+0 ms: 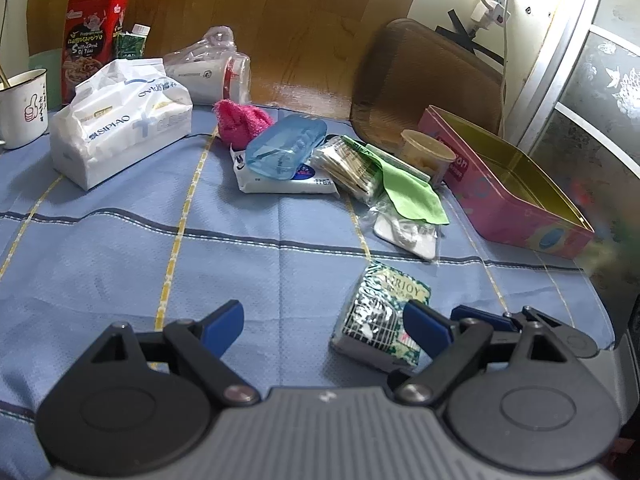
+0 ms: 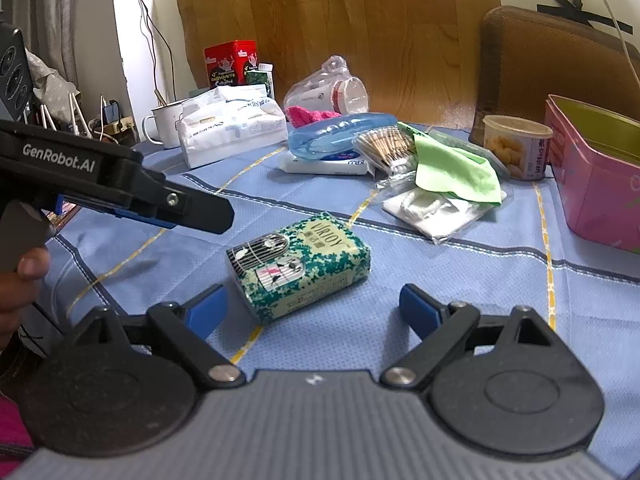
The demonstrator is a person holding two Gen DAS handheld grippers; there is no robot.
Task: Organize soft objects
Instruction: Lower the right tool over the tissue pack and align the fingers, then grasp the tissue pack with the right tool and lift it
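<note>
Both your hand-held grippers are spread wide, grasping nothing: left hand-held gripper (image 1: 323, 326), right hand-held gripper (image 2: 314, 306). Green tissue pack (image 2: 299, 266) lies flat on the counter (image 2: 460, 300), near the pink tin (image 2: 600, 184).

So the worktop (image 2: 400, 320) has a blue checked cloth (image 1: 240, 272) over it. Sitting on that: a green tissue pack (image 2: 300, 268) up front, a big white tissue bag (image 1: 120, 128), an enamel mug (image 1: 24, 108), a red tin (image 1: 94, 40), a wipes pack (image 1: 284, 182), a snack cup (image 2: 516, 146), a pink box (image 1: 512, 192) on the right.
</note>
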